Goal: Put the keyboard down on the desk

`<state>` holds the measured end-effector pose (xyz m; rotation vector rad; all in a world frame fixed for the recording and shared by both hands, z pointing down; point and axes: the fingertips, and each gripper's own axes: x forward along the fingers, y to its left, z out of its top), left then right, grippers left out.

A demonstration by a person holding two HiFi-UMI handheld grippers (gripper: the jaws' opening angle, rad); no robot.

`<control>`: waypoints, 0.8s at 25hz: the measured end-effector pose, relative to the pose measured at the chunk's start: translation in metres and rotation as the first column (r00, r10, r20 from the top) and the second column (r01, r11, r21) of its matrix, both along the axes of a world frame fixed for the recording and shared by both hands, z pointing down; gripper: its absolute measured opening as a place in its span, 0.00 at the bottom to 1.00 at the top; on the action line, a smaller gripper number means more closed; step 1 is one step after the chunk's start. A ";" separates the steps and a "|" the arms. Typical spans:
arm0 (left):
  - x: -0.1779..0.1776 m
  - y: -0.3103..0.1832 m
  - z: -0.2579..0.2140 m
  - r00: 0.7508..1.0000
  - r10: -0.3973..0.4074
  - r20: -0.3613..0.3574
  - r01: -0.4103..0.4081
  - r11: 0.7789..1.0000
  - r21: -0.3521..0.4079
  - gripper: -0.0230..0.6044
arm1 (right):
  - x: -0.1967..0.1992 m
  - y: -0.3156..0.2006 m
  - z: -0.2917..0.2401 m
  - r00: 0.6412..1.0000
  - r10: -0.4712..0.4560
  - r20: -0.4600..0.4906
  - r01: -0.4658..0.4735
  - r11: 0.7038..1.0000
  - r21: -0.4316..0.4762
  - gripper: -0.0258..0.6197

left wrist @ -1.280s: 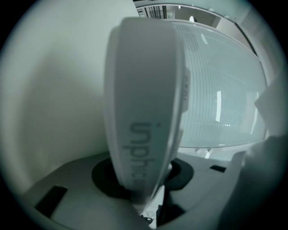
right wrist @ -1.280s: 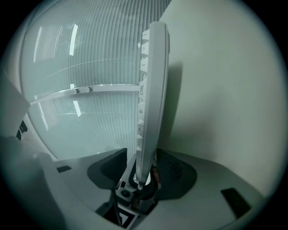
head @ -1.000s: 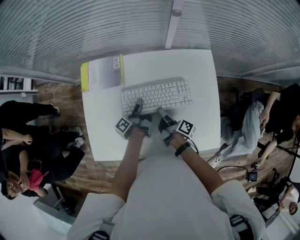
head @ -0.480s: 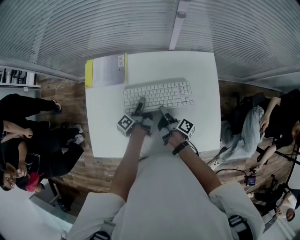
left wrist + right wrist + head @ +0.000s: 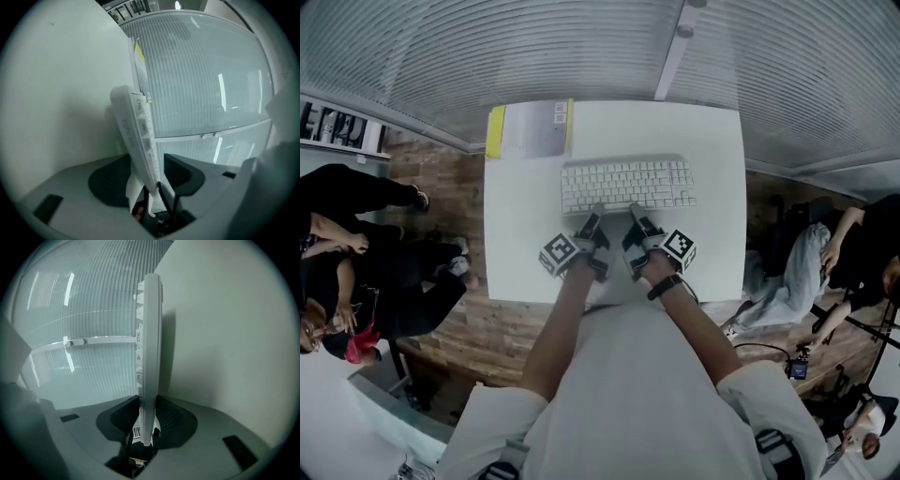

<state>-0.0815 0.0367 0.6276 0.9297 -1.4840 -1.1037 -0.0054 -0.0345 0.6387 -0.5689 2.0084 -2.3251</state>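
A white keyboard [image 5: 626, 185] lies level on or just over the white desk [image 5: 525, 234], and I cannot tell whether it touches. Both grippers are at its near long edge. My left gripper [image 5: 592, 220] has the keyboard's edge [image 5: 136, 136] between its jaws. The left gripper's [image 5: 145, 161] jaws are opening, and a gap shows beside the keyboard. My right gripper [image 5: 636, 217] is shut on the same edge. In the right gripper view [image 5: 147, 404], both dark pads [image 5: 123, 414] press the keyboard [image 5: 151, 348] edge-on.
A grey booklet with a yellow edge [image 5: 530, 129] lies at the desk's far left corner. A ribbed glass wall [image 5: 581, 47] stands behind the desk. People sit on the wooden floor at the left [image 5: 356, 253] and the right [image 5: 853, 253].
The keyboard has turned from a slight slant to square with the desk. Both grippers have stayed at its near edge.
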 end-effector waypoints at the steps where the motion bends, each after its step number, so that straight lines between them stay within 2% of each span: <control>1: 0.002 0.004 0.001 1.000 0.001 -0.001 -0.001 1.000 -0.003 0.36 | 0.000 0.000 0.001 1.000 0.001 -0.004 -0.001 1.000 -0.003 0.22; 10: 0.015 0.027 0.011 0.999 -0.003 -0.035 0.003 1.000 -0.021 0.36 | 0.003 0.002 0.010 0.999 0.025 -0.033 -0.026 1.000 -0.018 0.22; 20: 0.019 0.021 0.008 1.000 0.023 -0.015 -0.024 0.999 -0.028 0.36 | 0.008 0.006 0.029 0.992 -0.009 -0.130 0.006 1.000 -0.029 0.22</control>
